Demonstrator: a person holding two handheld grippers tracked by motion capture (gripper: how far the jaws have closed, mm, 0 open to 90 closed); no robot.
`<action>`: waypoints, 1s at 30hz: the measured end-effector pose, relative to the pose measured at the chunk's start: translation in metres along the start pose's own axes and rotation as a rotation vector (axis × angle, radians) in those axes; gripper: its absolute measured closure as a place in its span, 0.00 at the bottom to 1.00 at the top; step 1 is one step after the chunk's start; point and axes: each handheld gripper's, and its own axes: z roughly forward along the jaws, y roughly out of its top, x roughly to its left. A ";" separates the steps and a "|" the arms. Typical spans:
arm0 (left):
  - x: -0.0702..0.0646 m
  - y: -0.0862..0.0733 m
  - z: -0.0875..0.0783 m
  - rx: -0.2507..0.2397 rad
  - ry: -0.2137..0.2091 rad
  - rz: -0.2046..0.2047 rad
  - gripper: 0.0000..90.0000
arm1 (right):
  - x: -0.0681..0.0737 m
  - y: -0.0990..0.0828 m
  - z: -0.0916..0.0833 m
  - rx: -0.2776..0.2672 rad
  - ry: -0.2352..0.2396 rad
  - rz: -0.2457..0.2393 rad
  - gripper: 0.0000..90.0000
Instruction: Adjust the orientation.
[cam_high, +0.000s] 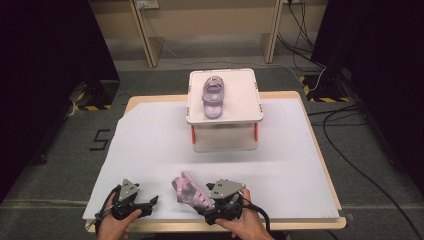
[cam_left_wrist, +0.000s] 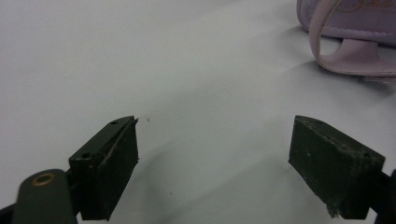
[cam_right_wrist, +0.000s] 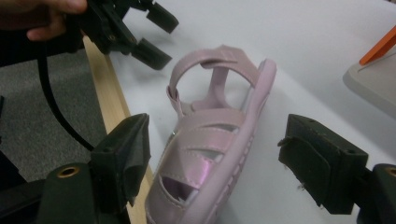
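You are holding your right gripper at the near edge of the desk, its fingers standing wide apart on either side of the pink sandal. The sandal is lying tilted on its side on the white sheet, its toe end between those fingers, and neither pad is pressing on it. Your left gripper is resting just beside it, fingers apart with nothing between them. A second sandal is sitting on the white stand at the far side.
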 end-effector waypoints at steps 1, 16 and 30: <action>0.000 0.000 0.000 -0.001 0.001 -0.001 0.17 | -0.002 -0.003 0.002 0.016 0.004 -0.005 0.33; -0.002 0.002 0.001 -0.005 -0.013 0.011 0.17 | -0.041 -0.014 -0.004 0.025 0.054 0.123 0.48; -0.003 0.002 0.003 0.003 -0.017 0.017 0.17 | -0.058 -0.019 -0.006 0.022 -0.054 0.177 0.34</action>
